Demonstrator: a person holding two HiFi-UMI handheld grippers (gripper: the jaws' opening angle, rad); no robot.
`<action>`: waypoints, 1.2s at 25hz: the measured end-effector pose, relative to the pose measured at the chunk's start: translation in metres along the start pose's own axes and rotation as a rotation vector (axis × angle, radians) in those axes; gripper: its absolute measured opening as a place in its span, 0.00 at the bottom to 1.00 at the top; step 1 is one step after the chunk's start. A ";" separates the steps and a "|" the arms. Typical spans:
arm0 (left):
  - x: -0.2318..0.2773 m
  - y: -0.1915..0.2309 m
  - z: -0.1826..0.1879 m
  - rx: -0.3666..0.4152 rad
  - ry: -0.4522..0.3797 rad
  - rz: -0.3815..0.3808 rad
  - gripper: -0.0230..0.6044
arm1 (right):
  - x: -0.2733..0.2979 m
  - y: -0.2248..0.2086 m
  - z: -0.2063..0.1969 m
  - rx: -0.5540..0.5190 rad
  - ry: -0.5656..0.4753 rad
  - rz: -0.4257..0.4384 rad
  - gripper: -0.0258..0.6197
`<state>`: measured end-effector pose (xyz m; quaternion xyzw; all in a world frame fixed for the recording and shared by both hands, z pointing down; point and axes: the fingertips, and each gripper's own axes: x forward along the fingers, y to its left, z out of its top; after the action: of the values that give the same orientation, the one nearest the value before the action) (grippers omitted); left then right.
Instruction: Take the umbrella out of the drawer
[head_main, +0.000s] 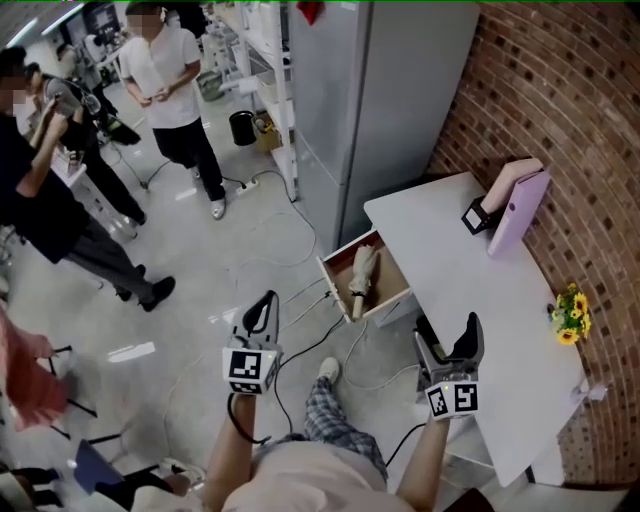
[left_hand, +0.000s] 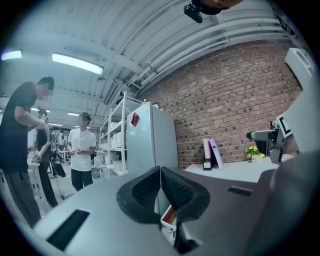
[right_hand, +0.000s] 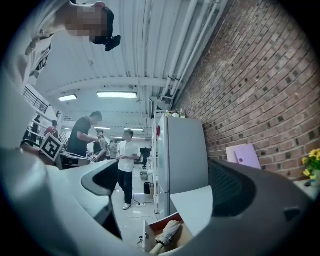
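A folded beige umbrella (head_main: 361, 278) lies inside the open wooden drawer (head_main: 335, 283) pulled out from the white desk (head_main: 470, 310). The right gripper view shows the same umbrella (right_hand: 167, 234) in the drawer (right_hand: 149, 239), low between the jaws. My left gripper (head_main: 264, 310) hangs over the floor to the left of the drawer, jaws pressed together and empty (left_hand: 160, 187). My right gripper (head_main: 450, 342) is held near the desk's front edge, below the drawer, its jaws wide apart (right_hand: 160, 187) with nothing in them.
A grey cabinet (head_main: 375, 90) stands behind the drawer against a brick wall. On the desk are a purple folder (head_main: 520, 212), a small black item (head_main: 475, 216) and yellow flowers (head_main: 570, 315). Cables (head_main: 300, 300) trail on the floor. Several people (head_main: 170, 90) stand at the left.
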<state>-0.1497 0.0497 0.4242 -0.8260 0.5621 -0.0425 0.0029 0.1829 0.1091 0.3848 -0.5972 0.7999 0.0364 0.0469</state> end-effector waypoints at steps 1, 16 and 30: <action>0.013 0.003 0.001 0.002 0.002 -0.001 0.08 | 0.011 -0.004 -0.002 0.002 0.000 -0.001 0.90; 0.220 0.042 0.031 0.040 0.015 -0.074 0.08 | 0.197 -0.079 -0.018 0.007 0.016 -0.027 0.90; 0.310 0.061 0.019 0.025 0.031 -0.167 0.08 | 0.273 -0.077 -0.061 0.016 0.116 -0.056 0.90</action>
<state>-0.0915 -0.2619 0.4231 -0.8690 0.4908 -0.0623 0.0008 0.1779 -0.1793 0.4124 -0.6199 0.7846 -0.0057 0.0063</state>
